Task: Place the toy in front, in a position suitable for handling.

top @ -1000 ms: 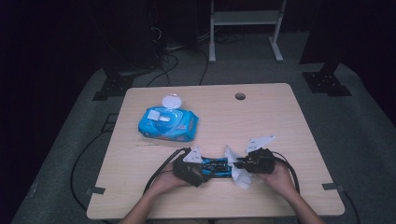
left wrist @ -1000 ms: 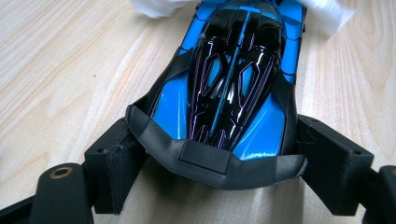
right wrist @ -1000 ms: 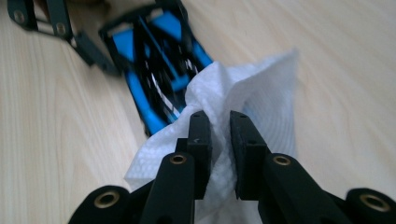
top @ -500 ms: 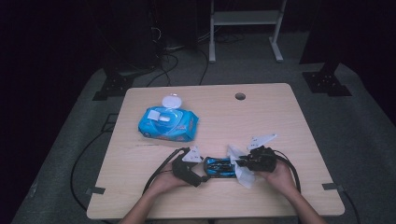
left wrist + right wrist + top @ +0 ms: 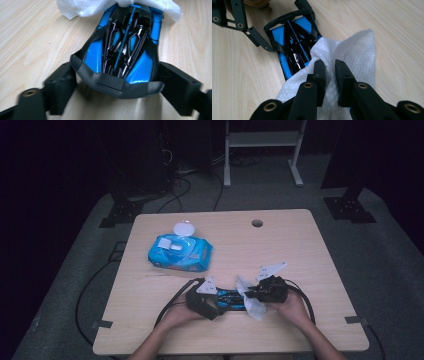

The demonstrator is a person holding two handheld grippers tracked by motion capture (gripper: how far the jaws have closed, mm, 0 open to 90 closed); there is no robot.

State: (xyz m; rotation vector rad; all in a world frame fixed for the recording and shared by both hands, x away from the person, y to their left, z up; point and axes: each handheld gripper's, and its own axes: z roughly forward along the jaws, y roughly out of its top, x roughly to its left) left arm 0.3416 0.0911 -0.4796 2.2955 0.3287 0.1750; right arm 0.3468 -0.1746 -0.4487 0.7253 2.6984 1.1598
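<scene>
Little has shifted since the earlier frames: both hands sit at the same near-edge spot, and the white wipe (image 5: pixel 251 301) has crept slightly along the car. Left gripper (image 5: pixel 117 87) has its jaws set fairly wide, clamped on either side of the blue-and-black toy car (image 5: pixel 125 50) at one end, pinning it to the bench (image 5: pixel 300 250). Right gripper (image 5: pixel 329 67) is pinched nearly closed on the wipe, which drapes over the car's other end. Car lies near the front edge of the bench, between the two hands. Open wipes pack (image 5: pixel 180 252) sits well apart, farther back and to the left.

Risks, as I judge them: the wipe is thin and bunched, so a hard drag could tear it or pull it out of the pinch. The left grip is only at the car's end, so a sideways rub could twist the car loose. Wipe could also snag on the car's ribbed top.
</scene>
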